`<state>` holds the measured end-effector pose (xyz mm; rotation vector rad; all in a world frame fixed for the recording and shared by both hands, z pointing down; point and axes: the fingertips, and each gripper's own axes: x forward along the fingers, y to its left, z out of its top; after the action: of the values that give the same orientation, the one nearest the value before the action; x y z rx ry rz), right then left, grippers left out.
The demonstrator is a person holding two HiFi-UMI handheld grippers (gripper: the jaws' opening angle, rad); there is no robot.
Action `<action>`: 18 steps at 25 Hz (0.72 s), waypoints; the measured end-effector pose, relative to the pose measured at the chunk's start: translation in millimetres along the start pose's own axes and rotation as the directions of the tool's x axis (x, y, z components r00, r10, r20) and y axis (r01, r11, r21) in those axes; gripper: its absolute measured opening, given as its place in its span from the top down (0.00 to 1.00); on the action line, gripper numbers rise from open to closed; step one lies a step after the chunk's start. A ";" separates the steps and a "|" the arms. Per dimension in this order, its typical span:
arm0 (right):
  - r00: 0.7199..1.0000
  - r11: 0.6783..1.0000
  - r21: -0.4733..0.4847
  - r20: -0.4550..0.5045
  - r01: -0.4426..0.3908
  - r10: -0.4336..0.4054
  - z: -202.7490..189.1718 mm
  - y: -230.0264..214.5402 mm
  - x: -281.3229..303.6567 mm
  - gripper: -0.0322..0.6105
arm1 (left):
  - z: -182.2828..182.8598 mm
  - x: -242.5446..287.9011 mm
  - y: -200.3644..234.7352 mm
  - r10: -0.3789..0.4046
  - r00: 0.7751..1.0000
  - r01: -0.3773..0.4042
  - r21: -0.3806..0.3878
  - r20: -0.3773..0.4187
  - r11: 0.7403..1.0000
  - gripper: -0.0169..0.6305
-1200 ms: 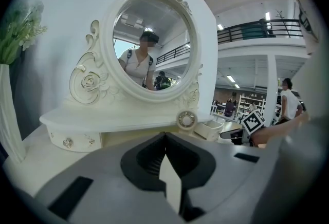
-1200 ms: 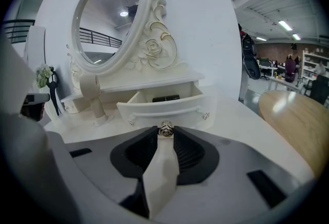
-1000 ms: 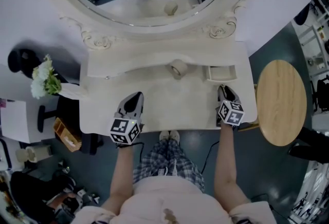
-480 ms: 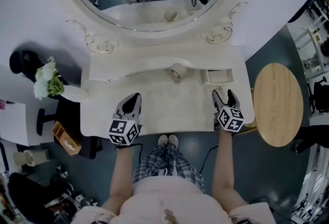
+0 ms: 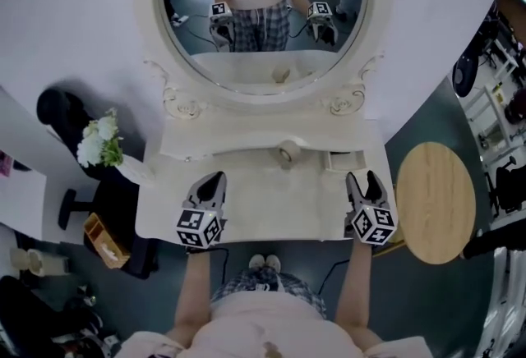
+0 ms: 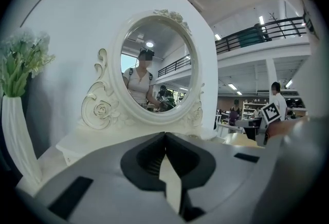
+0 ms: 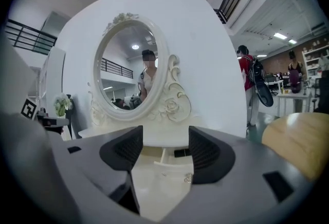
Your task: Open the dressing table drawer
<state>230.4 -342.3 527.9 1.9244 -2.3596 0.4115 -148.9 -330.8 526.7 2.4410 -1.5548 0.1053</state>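
The white dressing table (image 5: 271, 200) lies below me with its oval mirror (image 5: 263, 11) behind. A small drawer (image 5: 343, 159) in the raised back shelf stands pulled out at the right. My right gripper (image 5: 362, 177) hovers just in front of it. In the right gripper view (image 7: 164, 148) the jaws are apart and closing, with nothing between them, and the open drawer (image 7: 165, 162) and its small knob (image 7: 189, 178) show through the gap. My left gripper (image 5: 212, 177) is over the table's left half, shut and empty (image 6: 164, 135).
A roll of tape (image 5: 288, 153) sits at the middle of the back shelf. A white vase of flowers (image 5: 103, 147) stands off the table's left end. A round wooden stool (image 5: 436, 200) is to the right. The person's feet (image 5: 265, 263) are under the front edge.
Both grippers have risen above the tabletop. The right jaws, nearly closed at the drawer front before, now stand apart. The head view has pulled back, showing more of the mirror.
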 end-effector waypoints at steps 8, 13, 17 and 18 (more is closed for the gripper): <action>0.996 0.997 -0.073 0.087 -0.011 0.017 43.9 15.5 -13.1 0.71 | 21.1 -11.2 16.4 0.045 0.997 -0.046 0.001 0.056 0.999 0.93; 0.992 0.995 -0.102 0.121 -0.024 0.036 57.9 21.4 -9.9 0.84 | 32.4 -10.8 22.1 0.063 0.994 -0.064 0.005 0.088 0.998 0.93; 0.989 0.992 -0.123 0.138 -0.032 0.049 65.8 24.4 -5.0 0.90 | 39.8 -8.0 24.5 0.069 0.992 -0.071 0.017 0.104 0.997 0.93; 0.989 0.991 -0.131 0.138 -0.035 0.053 66.9 25.4 -3.5 0.91 | 41.1 -7.1 25.1 0.069 0.992 -0.071 0.018 0.107 0.997 0.93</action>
<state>214.2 -351.0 458.7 1.9060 -2.4504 0.1258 -177.4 -344.7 489.8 2.4455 -1.6933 0.0049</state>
